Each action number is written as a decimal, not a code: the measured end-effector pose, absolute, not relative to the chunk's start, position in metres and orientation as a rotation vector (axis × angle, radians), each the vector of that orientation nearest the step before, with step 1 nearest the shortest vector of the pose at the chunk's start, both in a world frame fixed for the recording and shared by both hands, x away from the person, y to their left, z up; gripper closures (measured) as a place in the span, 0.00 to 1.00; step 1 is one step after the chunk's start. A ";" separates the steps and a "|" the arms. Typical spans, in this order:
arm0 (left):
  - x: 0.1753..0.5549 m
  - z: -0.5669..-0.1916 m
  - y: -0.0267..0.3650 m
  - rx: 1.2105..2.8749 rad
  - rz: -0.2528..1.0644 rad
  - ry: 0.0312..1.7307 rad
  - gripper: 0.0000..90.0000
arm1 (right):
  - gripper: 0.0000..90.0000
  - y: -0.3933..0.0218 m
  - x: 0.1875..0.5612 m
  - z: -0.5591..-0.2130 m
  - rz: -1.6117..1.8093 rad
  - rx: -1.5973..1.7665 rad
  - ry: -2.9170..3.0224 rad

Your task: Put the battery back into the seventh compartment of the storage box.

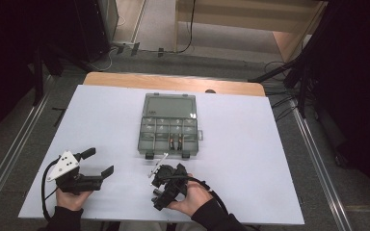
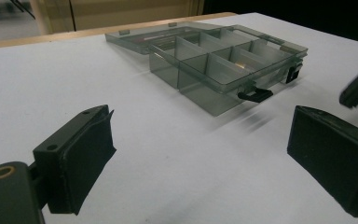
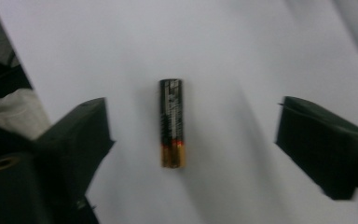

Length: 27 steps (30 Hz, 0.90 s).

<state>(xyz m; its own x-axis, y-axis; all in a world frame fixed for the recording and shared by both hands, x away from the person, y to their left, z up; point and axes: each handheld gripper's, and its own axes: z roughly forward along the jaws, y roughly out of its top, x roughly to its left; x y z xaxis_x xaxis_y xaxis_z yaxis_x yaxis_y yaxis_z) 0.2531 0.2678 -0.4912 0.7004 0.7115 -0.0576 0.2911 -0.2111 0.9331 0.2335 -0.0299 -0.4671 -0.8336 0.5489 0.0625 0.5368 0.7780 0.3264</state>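
A battery [image 3: 172, 123] is seen in the right gripper view, lying flat on the white table [image 3: 242, 56] between the two black jaws of the right gripper [image 3: 193, 140]. The jaws are spread, one on each side of the battery, and neither pad is touching it. The battery's body is black with a gold band at the near end; pale print runs along the black part, but it is too blurred to be read and no brand can be made out. In the high view the battery itself is hidden beneath the right gripper [image 1: 166, 175], which is held in the person's right hand [image 1: 192, 197] just in front of the organiser box [image 1: 168, 127]; the jaw tips cannot be made out there against the dark body.

The left gripper [image 1: 99, 161] is held low over the table well to the left of the box, its jaws spread wide with nothing between them, as is also shown in the left gripper view [image 2: 200, 163].

The organiser box [image 2: 223, 60] is made of smoky clear plastic and stands open, its lid laid back flat on the table. Two small upright items sit in the front compartments in the high view, but they are too small to be identified. A faint mark on the lid cannot be read. The far edge of the table is cut off by a wooden strip [image 1: 173, 83].
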 end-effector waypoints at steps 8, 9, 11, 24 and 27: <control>0.253 -0.491 0.268 1.795 0.469 0.792 0.08 | 0.53 -0.022 0.228 -0.471 0.446 0.854 2.966; 0.253 -0.491 0.268 1.797 0.471 0.793 0.08 | 0.56 -0.021 0.227 -0.471 0.433 0.859 2.953; 0.253 -0.491 0.268 1.796 0.471 0.796 0.08 | 0.66 -0.020 0.228 -0.472 0.411 0.871 2.959; 0.253 -0.491 0.268 1.799 0.474 0.797 0.08 | 0.87 -0.015 0.224 -0.474 0.333 0.884 2.953; 0.253 -0.491 0.268 1.802 0.474 0.795 0.08 | 0.87 -0.015 0.224 -0.471 0.353 0.895 2.955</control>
<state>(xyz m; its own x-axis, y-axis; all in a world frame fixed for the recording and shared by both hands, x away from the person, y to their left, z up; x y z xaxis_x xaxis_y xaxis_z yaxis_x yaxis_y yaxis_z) 0.2533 0.2677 -0.4913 0.6995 0.7127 -0.0528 0.2920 -0.2177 0.9313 0.2239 -0.0151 -0.4712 -0.8336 0.5513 0.0332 0.5436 0.8083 0.2259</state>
